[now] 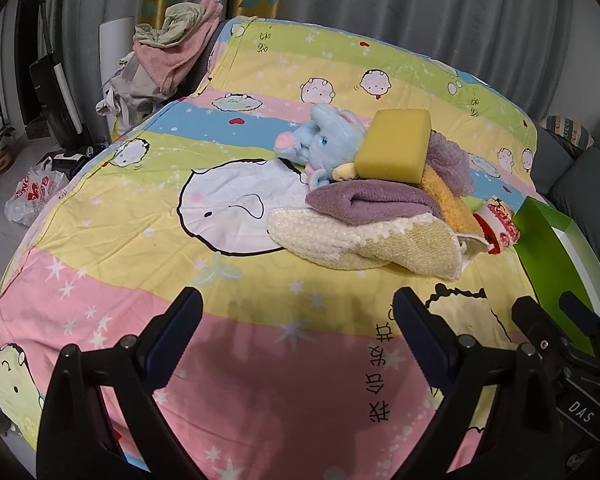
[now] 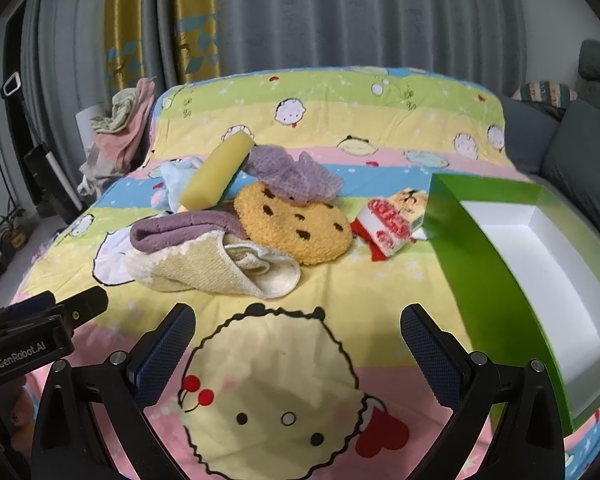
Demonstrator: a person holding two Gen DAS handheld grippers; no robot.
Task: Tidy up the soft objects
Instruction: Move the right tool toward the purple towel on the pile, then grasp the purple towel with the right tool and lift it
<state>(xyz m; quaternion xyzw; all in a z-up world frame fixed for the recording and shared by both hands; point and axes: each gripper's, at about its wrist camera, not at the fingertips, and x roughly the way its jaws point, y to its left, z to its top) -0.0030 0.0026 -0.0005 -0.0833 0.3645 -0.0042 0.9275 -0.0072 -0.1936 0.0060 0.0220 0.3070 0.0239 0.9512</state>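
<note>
A heap of soft things lies mid-bed: a yellow sponge (image 1: pixel 396 146) (image 2: pixel 218 172), a blue plush elephant (image 1: pixel 320 138), a purple towel (image 1: pixel 368 200) (image 2: pixel 184 230), a cream knitted cloth (image 1: pixel 364 240) (image 2: pixel 216 268), a cookie-shaped cushion (image 2: pixel 296 224), a purple mesh puff (image 2: pixel 296 174) and a red-and-white packet (image 2: pixel 392 222) (image 1: pixel 500 226). A green box with a white inside (image 2: pixel 480 236) (image 1: pixel 548 248) stands open to the right. My left gripper (image 1: pixel 296 312) and right gripper (image 2: pixel 298 328) are open and empty, short of the heap.
The striped cartoon bedspread (image 2: pixel 284 360) covers the bed. A pile of clothes (image 1: pixel 172 48) sits at the far left corner. A plastic bag (image 1: pixel 32 196) lies on the floor left. Grey cushions (image 2: pixel 580 152) are at the right. Curtains hang behind.
</note>
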